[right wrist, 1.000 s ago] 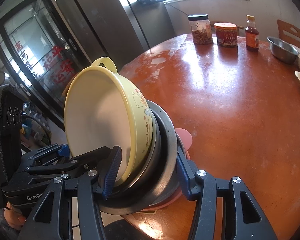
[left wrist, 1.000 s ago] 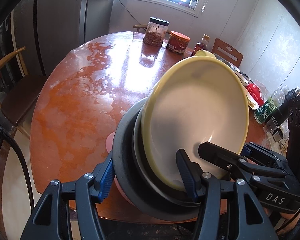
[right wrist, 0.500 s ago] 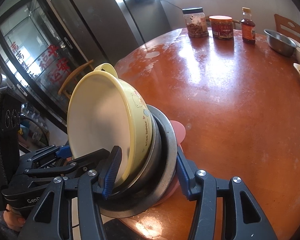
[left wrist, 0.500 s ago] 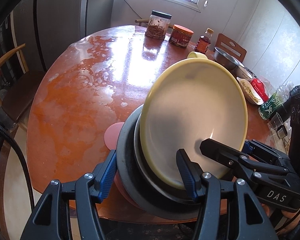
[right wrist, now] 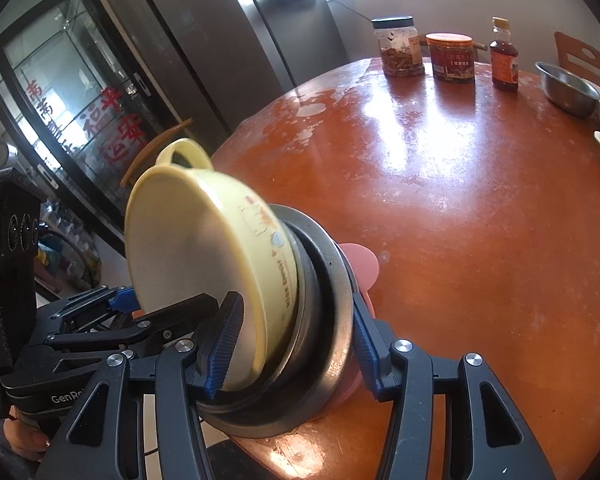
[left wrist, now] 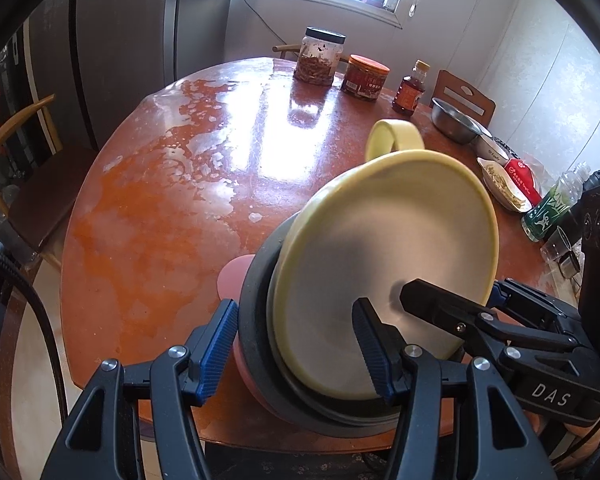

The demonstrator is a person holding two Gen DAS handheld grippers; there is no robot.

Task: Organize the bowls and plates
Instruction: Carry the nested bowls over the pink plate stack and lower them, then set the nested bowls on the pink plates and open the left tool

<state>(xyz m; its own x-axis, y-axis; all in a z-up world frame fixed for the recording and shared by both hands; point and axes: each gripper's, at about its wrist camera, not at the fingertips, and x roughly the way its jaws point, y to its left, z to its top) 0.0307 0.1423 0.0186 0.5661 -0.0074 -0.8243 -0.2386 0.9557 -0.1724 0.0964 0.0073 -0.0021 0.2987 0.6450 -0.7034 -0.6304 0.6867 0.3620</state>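
Between the left gripper (left wrist: pixel 296 346) and right gripper (right wrist: pixel 296 342), both clamped on its edges, the tilted stack (left wrist: pixel 256 320) topped by a yellow bowl (left wrist: pixel 384 264) hangs over the counter (right wrist: pixel 460 208) rim, seemingly mid-carry; next, level and lower it gently.

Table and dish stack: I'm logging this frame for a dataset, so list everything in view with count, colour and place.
Yellow bowl: 1, pale yellow, loop handle, tilted, nested topmost in the held stack.
Dark dish: 1, dark grey, under the yellow bowl.
Pink dish: 1, pink, stack's bottom.
Table: 1, round, reddish-brown.
Jars: 2, black-lidded and red-lidded, far edge.
Sauce bottle: 1, brown, beside jars.
Steel bowl: 1, silver, far right.
Green-label bottle: 1, right edge.
Wooden chair: 1, left.
Left gripper: clamps the stack.
Right gripper: clamps the stack.
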